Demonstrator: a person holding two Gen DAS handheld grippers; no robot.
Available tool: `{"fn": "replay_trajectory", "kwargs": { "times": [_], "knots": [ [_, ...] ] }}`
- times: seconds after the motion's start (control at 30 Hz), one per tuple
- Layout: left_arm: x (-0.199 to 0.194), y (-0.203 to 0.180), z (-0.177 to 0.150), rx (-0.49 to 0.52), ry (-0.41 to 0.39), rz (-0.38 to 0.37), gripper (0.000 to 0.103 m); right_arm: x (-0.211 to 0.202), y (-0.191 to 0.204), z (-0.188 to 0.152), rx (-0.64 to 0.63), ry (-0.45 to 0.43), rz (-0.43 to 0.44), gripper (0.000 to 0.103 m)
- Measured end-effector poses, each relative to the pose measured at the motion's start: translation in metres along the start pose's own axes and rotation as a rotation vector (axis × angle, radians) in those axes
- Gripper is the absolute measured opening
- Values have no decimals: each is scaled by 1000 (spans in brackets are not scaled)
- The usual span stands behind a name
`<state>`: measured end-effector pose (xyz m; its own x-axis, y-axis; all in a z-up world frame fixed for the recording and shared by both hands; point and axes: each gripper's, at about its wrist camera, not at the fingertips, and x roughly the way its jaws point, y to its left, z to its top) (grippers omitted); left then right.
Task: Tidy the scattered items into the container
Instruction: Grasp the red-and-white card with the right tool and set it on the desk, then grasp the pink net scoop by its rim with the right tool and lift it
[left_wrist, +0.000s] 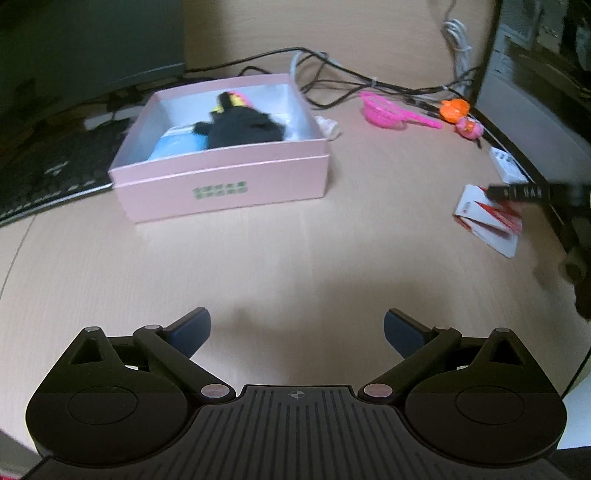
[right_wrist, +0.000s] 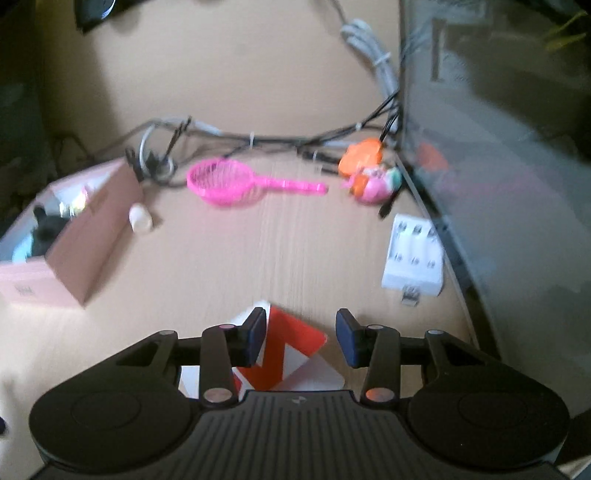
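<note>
bare desk before pink box, cables behind

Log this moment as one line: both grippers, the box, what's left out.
left gripper open, empty | right gripper open over red-white card | pink box partly filled | pink strainer, white charger still out

Both my grippers share one build: a matte black ribbed plate with a small round crosshair mark at its twelve o'clock edge, and round black discs at nine and three. Angular black linkage arms carry silvery-pink pivot pins. The left gripper and right gripper end in dark blue pads.
</note>
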<state>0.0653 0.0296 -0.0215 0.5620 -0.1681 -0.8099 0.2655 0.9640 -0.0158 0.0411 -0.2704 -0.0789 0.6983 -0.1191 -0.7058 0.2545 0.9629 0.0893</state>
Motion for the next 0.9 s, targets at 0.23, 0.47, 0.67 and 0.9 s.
{"fn": "replay_trajectory", "kwargs": {
  "times": [0.23,0.47,0.67,0.9],
  "knots": [
    [-2,8,-7,-30,14,18,102,-7,18,-21,-8,29,130,43],
    [-2,9,-5,-28,7,25,103,-18,84,-28,-29,115,402,46],
    [-7,22,-8,-104,2,72,103,-30,111,19,-235,-87,335,50],
    [-25,46,-23,-227,37,198,103,51,112,83,-383,-192,54,49]
  ]
}}
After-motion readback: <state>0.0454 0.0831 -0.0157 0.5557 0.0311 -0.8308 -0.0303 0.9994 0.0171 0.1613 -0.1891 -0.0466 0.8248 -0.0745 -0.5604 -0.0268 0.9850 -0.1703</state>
